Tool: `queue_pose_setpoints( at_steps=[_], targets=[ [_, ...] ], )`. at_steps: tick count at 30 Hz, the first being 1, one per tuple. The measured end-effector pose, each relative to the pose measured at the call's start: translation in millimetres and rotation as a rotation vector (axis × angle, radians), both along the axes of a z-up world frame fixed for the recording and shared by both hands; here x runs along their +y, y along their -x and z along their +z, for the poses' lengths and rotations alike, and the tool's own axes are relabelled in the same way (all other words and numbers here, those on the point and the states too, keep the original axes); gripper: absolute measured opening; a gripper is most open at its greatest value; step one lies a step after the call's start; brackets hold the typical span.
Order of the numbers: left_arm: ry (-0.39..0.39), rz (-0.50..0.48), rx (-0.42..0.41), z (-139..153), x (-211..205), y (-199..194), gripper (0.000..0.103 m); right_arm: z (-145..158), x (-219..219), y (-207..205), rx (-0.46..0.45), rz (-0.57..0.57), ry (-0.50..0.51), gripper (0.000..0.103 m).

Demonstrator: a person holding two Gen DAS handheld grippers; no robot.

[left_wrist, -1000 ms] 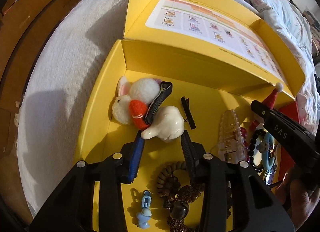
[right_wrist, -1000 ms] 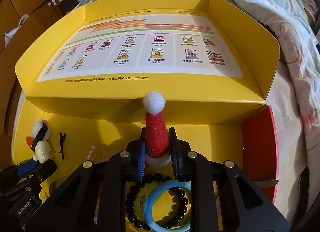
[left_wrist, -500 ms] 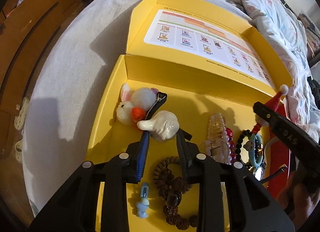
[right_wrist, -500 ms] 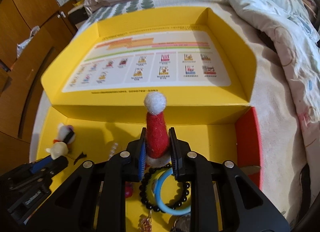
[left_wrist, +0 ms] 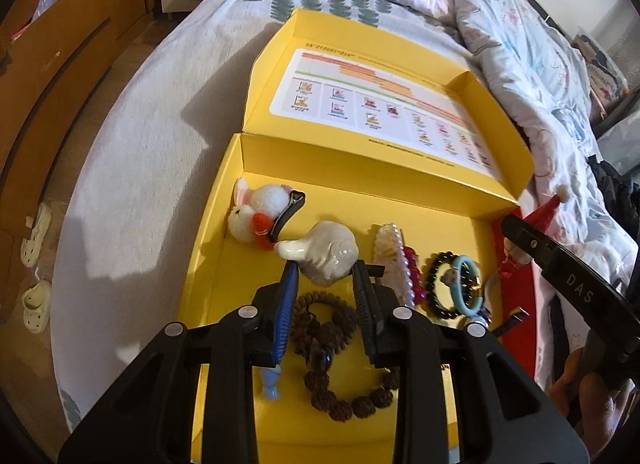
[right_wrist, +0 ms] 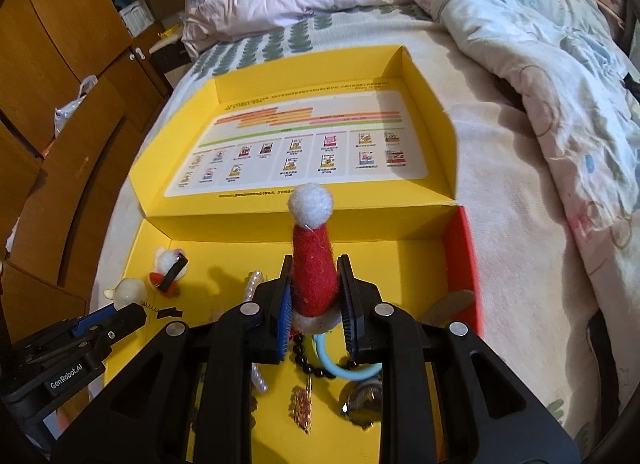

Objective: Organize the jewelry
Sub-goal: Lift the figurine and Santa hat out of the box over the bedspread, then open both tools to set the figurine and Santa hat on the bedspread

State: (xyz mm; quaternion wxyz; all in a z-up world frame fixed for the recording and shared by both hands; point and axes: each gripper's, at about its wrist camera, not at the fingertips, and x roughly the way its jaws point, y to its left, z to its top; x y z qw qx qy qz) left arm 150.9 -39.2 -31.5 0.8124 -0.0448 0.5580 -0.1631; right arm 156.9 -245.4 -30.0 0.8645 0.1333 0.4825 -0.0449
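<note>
A yellow box (left_wrist: 420, 220) lies open on the bed with jewelry on its floor. My left gripper (left_wrist: 324, 267) is shut on a glossy white animal figure (left_wrist: 320, 254), held above the box floor. That same figure (right_wrist: 128, 290) shows at the lower left of the right wrist view. My right gripper (right_wrist: 315, 264) is shut on a red felt Santa hat (right_wrist: 314, 280) with a white pompom, also lifted. Beneath lie a plush bunny clip (left_wrist: 256, 212), a brown bead bracelet (left_wrist: 344, 404), a pearl clip (left_wrist: 394, 260), a black bead bracelet (left_wrist: 434, 284) and a blue ring (left_wrist: 466, 284).
The box lid (right_wrist: 304, 152) with a printed sheet lies flat behind the tray. A red side wall (right_wrist: 460, 256) closes the tray's right end. A small black clip (right_wrist: 168, 312) lies loose. A crumpled quilt (right_wrist: 540, 64) fills the right; wooden cabinets (right_wrist: 60, 84) stand on the left.
My left gripper closed on the white figure and lifted it off the box floor. My right gripper rose with the Santa hat. Both views now show the box from higher up.
</note>
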Motion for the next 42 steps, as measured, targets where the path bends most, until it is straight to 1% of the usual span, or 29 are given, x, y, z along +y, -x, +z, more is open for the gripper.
queue_pose_setpoints(
  at_steps=[5, 8, 11, 14, 16, 18, 19, 22, 28, 32, 36, 39, 42],
  targets=[
    [0.014, -0.003, -0.022, 15, 6, 15, 0.029, 20, -3, 27, -0.039, -0.010, -0.004, 0.022],
    [0.006, -0.003, -0.042, 24, 12, 28, 0.029, 33, -8, 48, -0.057, -0.025, 0.000, 0.022],
    [0.002, -0.003, -0.064, 33, 17, 46, 0.029, 45, -13, 78, -0.081, -0.044, -0.005, 0.022],
    [0.001, -0.022, -0.089, 40, 20, 68, 0.029, 51, -21, 122, -0.117, -0.068, -0.026, 0.022],
    [-0.005, -0.033, -0.105, 45, 20, 82, 0.029, 53, -24, 147, -0.131, -0.083, -0.017, 0.022],
    [0.001, -0.049, -0.122, 48, 22, 98, 0.029, 50, -30, 170, -0.135, -0.109, -0.036, 0.022],
    [0.001, -0.055, -0.129, 49, 23, 106, 0.029, 44, -35, 184, -0.128, -0.124, -0.042, 0.022],
    [-0.017, -0.075, -0.146, 49, 29, 127, 0.029, 29, -47, 209, -0.110, -0.170, -0.053, 0.022],
    [-0.037, -0.075, -0.138, 35, 54, 162, 0.029, -1, -60, 241, -0.074, -0.210, -0.069, 0.022],
    [-0.081, -0.064, -0.101, 16, 70, 178, 0.029, -13, -62, 249, -0.048, -0.230, -0.049, 0.022],
    [-0.124, -0.057, -0.053, -4, 82, 185, 0.029, -25, -67, 255, -0.026, -0.243, -0.060, 0.022],
    [-0.136, -0.066, -0.019, -17, 84, 189, 0.029, -33, -67, 255, -0.006, -0.238, -0.083, 0.022],
    [-0.148, -0.076, 0.009, -28, 82, 190, 0.029, -38, -64, 253, 0.012, -0.237, -0.069, 0.022]
  ],
)
